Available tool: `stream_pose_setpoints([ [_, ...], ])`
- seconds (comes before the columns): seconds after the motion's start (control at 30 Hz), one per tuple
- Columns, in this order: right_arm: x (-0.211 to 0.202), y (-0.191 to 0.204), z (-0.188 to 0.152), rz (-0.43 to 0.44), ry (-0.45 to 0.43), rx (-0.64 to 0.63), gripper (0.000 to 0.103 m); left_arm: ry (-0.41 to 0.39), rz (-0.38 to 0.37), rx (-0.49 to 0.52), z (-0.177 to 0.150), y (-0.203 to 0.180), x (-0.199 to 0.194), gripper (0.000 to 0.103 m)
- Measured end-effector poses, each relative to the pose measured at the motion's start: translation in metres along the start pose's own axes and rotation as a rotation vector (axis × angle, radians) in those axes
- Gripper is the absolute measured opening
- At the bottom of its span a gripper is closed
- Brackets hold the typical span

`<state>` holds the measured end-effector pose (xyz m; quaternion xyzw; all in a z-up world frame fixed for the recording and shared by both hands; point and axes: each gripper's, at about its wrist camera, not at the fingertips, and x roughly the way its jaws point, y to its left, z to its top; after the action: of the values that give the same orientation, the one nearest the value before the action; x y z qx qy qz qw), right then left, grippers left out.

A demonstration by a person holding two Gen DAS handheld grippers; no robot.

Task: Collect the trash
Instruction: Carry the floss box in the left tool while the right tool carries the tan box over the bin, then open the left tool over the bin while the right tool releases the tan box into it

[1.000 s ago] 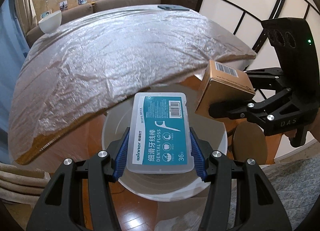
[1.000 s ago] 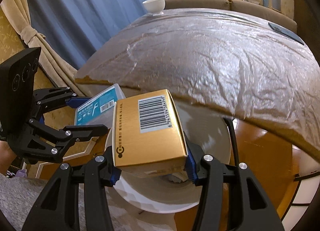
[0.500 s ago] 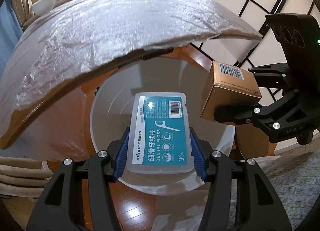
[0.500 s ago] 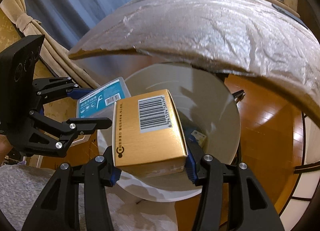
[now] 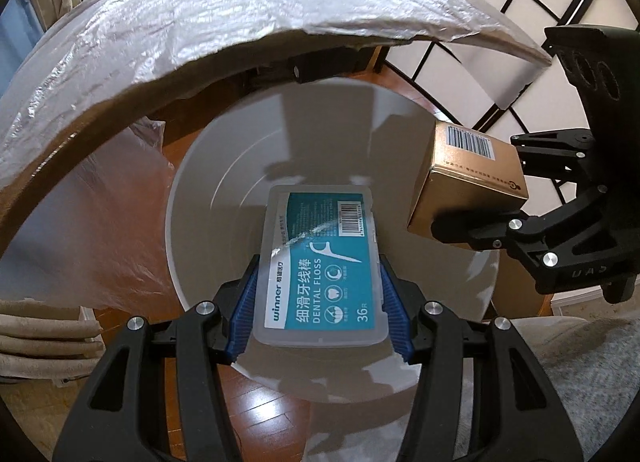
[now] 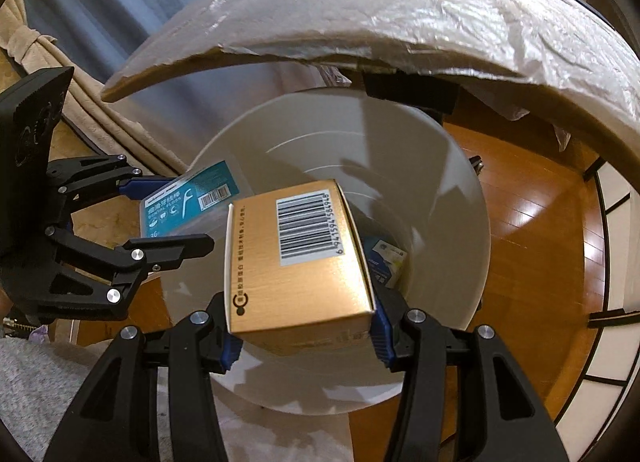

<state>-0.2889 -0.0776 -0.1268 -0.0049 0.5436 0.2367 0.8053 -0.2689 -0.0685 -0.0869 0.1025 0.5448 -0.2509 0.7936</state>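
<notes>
The left gripper (image 5: 320,302) tilts steeply downward, its blue fingers (image 5: 244,302) clamped on the dental floss case (image 5: 320,262) at lower centre, over the white bin (image 5: 224,190). At right, the right gripper (image 6: 306,326) is pitched down too, clamped on the gold box (image 6: 296,258) above the bin's mouth, below the desk (image 5: 200,10) edge.
</notes>
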Motion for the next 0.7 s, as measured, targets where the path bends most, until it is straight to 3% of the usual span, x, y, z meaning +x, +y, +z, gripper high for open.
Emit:
stream_pose_setpoints([
  [0.7,0.033,-0.016,0.003,-0.051,0.022,0.080,0.050,0.072,0.053,-0.021,0.019,0.001,0.050,0.056],
])
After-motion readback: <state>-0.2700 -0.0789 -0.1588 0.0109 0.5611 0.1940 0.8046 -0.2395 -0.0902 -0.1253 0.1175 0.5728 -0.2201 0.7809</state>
